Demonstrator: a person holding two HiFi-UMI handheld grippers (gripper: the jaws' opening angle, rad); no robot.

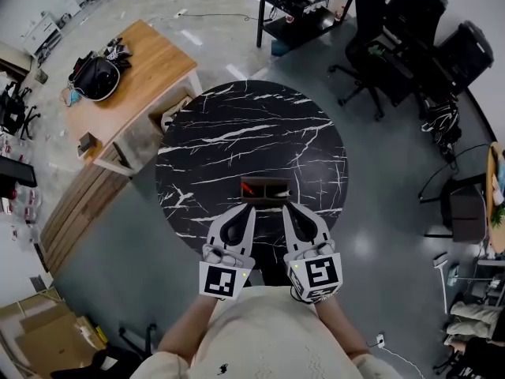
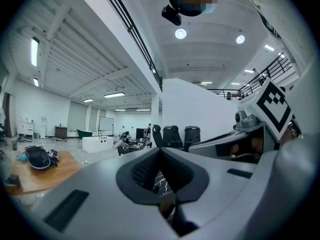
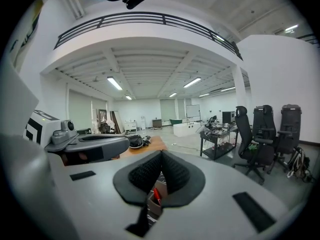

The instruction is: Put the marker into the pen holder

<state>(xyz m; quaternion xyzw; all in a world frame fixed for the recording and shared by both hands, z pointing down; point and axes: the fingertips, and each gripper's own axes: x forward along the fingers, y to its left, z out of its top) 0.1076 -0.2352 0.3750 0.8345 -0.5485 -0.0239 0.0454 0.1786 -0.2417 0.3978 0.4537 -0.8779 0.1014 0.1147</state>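
The left claw (image 2: 160,150) and the right claw (image 3: 161,153) are both clenched on nothing, pads pressed together. They are held side by side just short of the pen holder (image 1: 268,180) on the black marbled table (image 1: 237,125). A red marker (image 1: 247,188) shows at the holder's left end. It looks to be inside, though I can't tell if it sits fully in. If it needs seating, I'd spread the left claw first, then nudge gently so the holder doesn't slide.
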